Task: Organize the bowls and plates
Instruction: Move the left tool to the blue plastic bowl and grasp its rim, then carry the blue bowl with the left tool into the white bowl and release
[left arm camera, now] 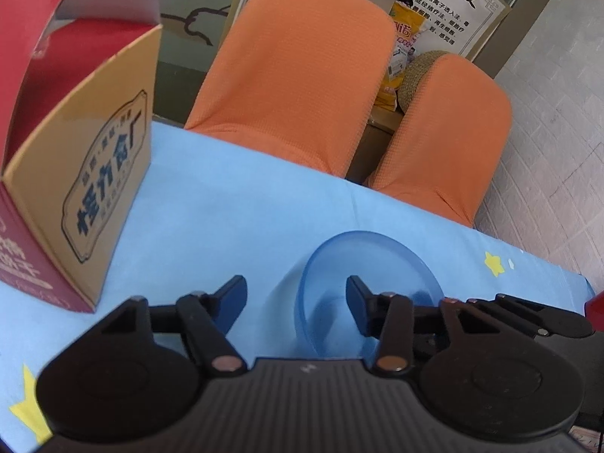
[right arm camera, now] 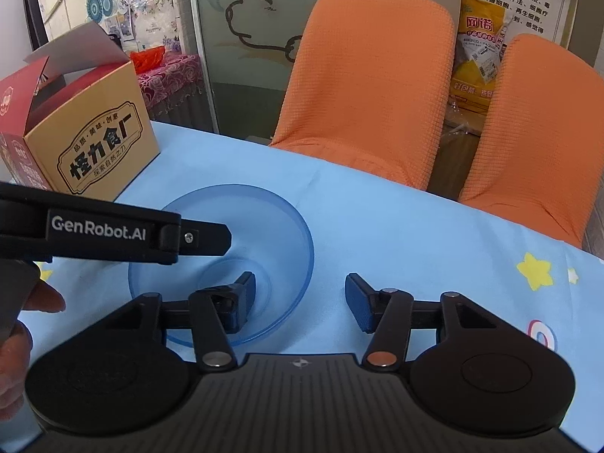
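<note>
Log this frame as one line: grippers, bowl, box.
left hand-held gripper: open, straddling rim | right hand-held gripper: open, straddling rim | blue bowl: upright on tablecloth | box: flaps open

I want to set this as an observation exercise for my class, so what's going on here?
A person holds a gripper in each hand over a table with a blue cloth. Both close in on a translucent blue bowl standing upright on the cloth. The left gripper is open, its rim between the fingers, one finger inside. The right gripper is open too, straddling the opposite rim. Neither has closed on it yet. An open cardboard box stands beside the bowl, and two orange chairs sit behind the table.
</note>
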The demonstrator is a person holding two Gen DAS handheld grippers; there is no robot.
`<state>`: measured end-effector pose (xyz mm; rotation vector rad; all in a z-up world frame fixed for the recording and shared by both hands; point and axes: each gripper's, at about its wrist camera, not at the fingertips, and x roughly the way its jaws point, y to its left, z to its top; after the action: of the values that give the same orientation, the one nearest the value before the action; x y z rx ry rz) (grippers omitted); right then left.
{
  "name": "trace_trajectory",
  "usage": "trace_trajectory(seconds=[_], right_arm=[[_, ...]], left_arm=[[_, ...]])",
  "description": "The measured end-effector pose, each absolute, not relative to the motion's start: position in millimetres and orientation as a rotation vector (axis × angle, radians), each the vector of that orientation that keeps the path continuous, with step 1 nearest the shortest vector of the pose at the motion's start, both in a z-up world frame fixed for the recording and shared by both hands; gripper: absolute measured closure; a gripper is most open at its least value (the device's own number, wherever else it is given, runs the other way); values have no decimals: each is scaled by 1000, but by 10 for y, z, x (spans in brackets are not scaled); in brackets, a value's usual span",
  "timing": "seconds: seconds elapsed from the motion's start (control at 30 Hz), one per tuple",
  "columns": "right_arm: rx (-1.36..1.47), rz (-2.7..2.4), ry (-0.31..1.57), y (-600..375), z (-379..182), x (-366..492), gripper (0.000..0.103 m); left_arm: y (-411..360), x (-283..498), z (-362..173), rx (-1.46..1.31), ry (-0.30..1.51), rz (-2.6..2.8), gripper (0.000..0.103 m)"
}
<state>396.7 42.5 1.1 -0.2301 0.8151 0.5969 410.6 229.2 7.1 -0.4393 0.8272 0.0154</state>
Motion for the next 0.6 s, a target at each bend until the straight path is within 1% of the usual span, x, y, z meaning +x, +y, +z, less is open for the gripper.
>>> trace_trajectory(seconds=[0.03, 0.07, 0.1, 0.13, 0.17, 0.37, 0.6], right_arm=[[-228, 602, 815, 446, 8, 3978, 28], [-225, 606, 813, 452, 11, 3971, 37], [-224, 611, 811, 462, 13, 3962, 41], [-230, 621, 808, 495, 12, 3966, 51], [-237, 626, 806, 511, 15, 3949, 53], [-241, 637, 804, 536, 66, 3861, 54], [-222, 626, 785, 412, 266, 3669, 53]], left_arm=[[2287, 4101, 69, -437, 825, 10, 68], [2275, 4096, 67, -425, 822, 10, 75], [2259, 4092, 63, -412, 822, 8, 86], [2246, 4082, 56, -407, 819, 2, 90], [2233, 4074, 46, -415, 816, -7, 90], [2192, 3949, 113, -440, 823, -6, 91], [2062, 3680, 352, -444, 802, -31, 91]])
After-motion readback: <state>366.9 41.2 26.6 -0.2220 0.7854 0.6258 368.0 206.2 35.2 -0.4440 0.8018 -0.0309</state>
